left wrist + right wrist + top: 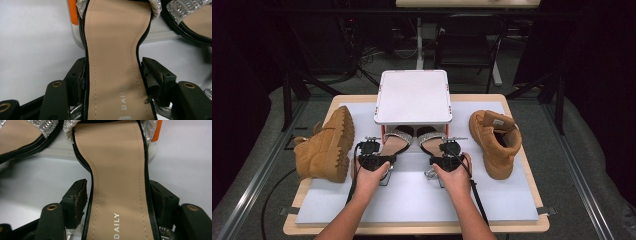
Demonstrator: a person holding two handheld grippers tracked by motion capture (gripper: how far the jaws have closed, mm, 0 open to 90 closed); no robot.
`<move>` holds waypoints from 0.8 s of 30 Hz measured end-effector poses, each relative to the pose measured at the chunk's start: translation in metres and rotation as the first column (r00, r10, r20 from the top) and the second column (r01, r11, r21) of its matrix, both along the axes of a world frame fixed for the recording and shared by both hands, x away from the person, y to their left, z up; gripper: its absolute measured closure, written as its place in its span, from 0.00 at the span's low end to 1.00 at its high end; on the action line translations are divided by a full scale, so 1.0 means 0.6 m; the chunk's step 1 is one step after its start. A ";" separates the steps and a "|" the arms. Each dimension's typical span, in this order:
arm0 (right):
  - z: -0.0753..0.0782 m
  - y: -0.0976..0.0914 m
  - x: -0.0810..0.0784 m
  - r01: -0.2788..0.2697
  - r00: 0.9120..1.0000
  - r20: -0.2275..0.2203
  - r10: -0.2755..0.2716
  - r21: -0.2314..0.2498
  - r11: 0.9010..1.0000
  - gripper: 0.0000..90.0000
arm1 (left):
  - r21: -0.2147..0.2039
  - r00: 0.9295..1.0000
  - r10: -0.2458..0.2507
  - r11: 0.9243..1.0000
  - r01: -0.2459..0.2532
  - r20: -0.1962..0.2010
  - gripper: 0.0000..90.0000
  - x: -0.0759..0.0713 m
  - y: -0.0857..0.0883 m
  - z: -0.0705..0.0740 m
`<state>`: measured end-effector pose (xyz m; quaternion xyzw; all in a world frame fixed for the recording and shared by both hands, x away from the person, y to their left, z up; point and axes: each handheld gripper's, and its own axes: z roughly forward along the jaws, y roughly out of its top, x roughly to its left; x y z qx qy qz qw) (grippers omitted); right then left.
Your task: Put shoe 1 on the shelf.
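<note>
Both black-edged, tan-insoled sandals with silver straps, left [115,62] and right [120,182], lie toe-first under the white square-topped stand [413,96]. Left tongs [113,73] and right tongs [120,195] straddle their narrow waists, spread and not pinching. The sandals look light with stiff soles, best gripped by those rims; open bench [412,200] lies before the stand, tan boots [324,147] flanking it.

Overhead light falls evenly on the white surface [412,195] — the surroundings stay dark. The high view is soft and low in detail. Both gripper views are bright and slightly blurred — with mild glare on the silver straps [185,10].
</note>
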<state>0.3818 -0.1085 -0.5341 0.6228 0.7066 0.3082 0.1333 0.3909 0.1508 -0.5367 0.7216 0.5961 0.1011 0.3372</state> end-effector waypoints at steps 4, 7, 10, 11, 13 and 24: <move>0.002 -0.001 -0.003 -0.009 1.000 0.021 0.010 -0.006 1.000 0.37 | -0.041 1.000 0.006 0.999 -0.005 0.002 0.39 0.001 0.007 0.003; 0.004 -0.001 -0.004 -0.013 1.000 0.026 0.013 -0.004 1.000 0.36 | -0.035 1.000 0.015 0.999 -0.014 0.016 0.39 0.000 0.010 0.007; 0.006 -0.002 -0.006 -0.021 0.999 0.031 0.021 -0.018 1.000 0.35 | -0.026 1.000 0.009 1.000 -0.008 0.030 0.38 -0.004 0.014 0.010; 0.008 -0.003 -0.007 -0.021 0.999 0.038 0.022 -0.020 1.000 0.35 | -0.022 0.999 0.006 1.000 -0.005 0.044 0.38 -0.005 0.014 0.011; 0.010 -0.003 -0.009 -0.026 0.998 0.056 0.027 -0.023 0.999 0.35 | -0.022 0.998 0.001 1.000 0.000 0.067 0.38 -0.009 0.014 0.016; 0.033 -0.006 -0.033 -0.051 0.989 0.141 0.055 -0.031 0.998 0.35 | -0.039 0.981 -0.031 0.998 0.040 0.192 0.38 -0.041 0.025 0.046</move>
